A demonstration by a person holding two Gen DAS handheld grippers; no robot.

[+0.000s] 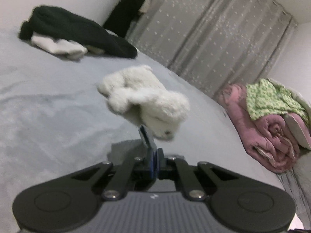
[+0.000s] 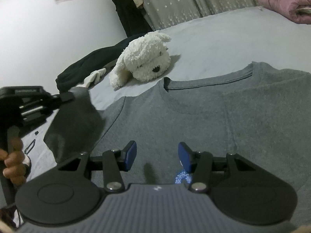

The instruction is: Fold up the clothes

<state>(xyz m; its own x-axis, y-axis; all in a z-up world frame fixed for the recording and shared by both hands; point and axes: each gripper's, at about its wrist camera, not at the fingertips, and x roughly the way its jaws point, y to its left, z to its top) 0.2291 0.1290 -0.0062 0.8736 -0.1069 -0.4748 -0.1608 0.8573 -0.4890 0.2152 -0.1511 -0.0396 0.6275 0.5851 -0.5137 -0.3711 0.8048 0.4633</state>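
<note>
We see a grey knitted cloth sweater (image 2: 223, 120), matt and slightly rough, a white fluffy plush dog (image 2: 143, 60), and matt black plastic gripper arms with smooth blue pads (image 2: 130, 153).

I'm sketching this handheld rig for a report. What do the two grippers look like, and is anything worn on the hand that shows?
Both the left gripper and the right gripper are matte black, with two round discs, bar linkages on silver pivot screws, a ribbed grey centre plate with a small white mark, and blue fingertip pads. In the right wrist view the left one has a black handle. The hand wears no glove; no sleeve shows.
</note>
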